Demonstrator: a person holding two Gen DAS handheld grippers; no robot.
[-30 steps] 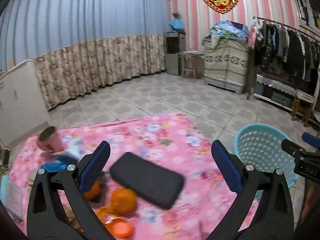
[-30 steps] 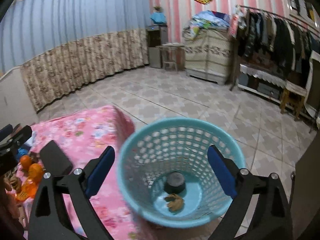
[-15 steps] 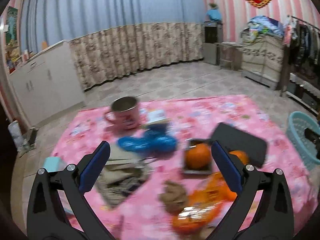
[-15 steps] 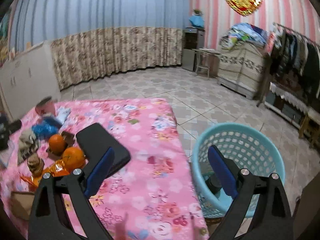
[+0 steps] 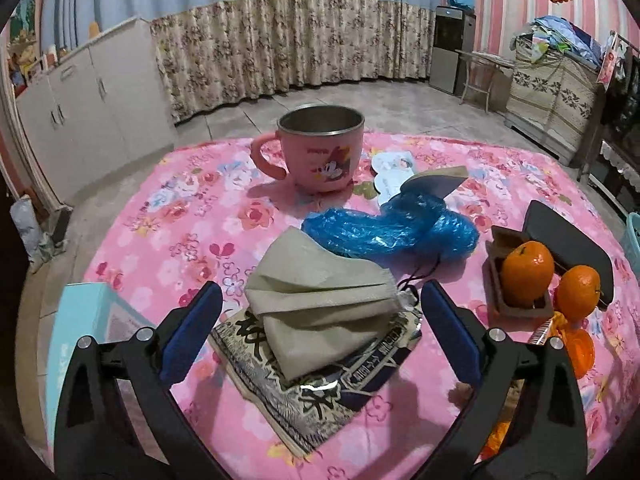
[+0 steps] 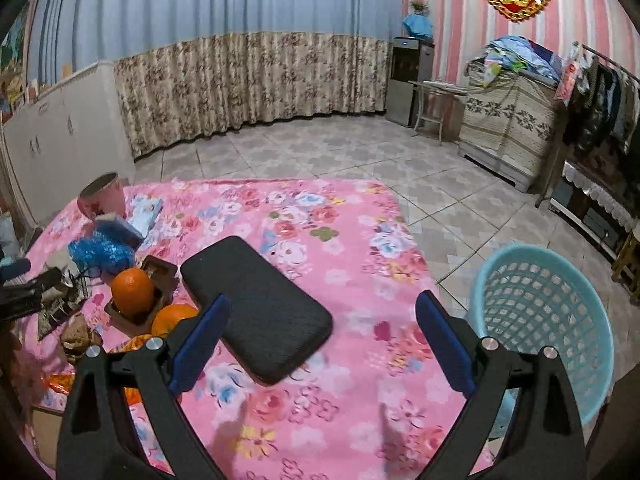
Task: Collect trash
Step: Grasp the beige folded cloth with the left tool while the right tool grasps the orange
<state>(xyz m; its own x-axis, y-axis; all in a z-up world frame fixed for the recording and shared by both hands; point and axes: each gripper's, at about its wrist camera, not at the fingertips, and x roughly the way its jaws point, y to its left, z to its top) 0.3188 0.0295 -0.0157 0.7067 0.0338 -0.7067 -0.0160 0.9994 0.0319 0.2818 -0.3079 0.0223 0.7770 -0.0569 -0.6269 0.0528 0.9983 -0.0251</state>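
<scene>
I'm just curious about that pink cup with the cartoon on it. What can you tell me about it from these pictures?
The pink mug stands upright on the far part of the flowered tablecloth. Its outside looks like pink plastic, with a mouse cartoon printed on the front; the inside and rim look like bare metal. A loop handle sticks out on the left as seen from the left wrist camera. It looks empty. Nothing grips it, and a white paper packet lies just beside it.

Folded napkin (image 5: 320, 304) on packet (image 5: 320, 364), crumpled bag (image 5: 392, 232) behind it, cup (image 5: 320, 152) farthest back, basket (image 6: 540, 328) right of table (image 6: 320, 400)
</scene>
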